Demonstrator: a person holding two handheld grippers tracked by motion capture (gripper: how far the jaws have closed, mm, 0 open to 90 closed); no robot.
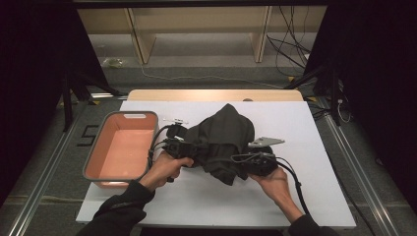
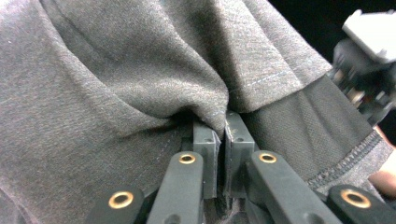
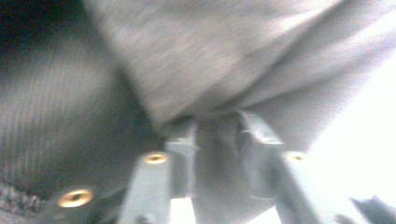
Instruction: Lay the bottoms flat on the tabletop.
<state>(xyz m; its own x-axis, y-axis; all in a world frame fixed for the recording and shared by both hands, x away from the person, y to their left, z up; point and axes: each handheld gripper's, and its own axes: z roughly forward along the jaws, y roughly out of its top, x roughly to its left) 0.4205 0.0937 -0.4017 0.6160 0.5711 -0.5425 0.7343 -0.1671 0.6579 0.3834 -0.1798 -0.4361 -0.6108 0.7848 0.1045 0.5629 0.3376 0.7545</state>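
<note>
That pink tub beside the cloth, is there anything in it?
Empty. The high view shows the pink tub with a bare floor inside, while the dark grey garment hangs bunched between the two grippers beside it.

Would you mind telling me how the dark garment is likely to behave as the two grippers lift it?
The dark garment is probably floppy: it bunches and droops between the left gripper and the right gripper. It seems light, since small pinches hold it. Its knit looks grippy, so slipping seems unlikely.
</note>
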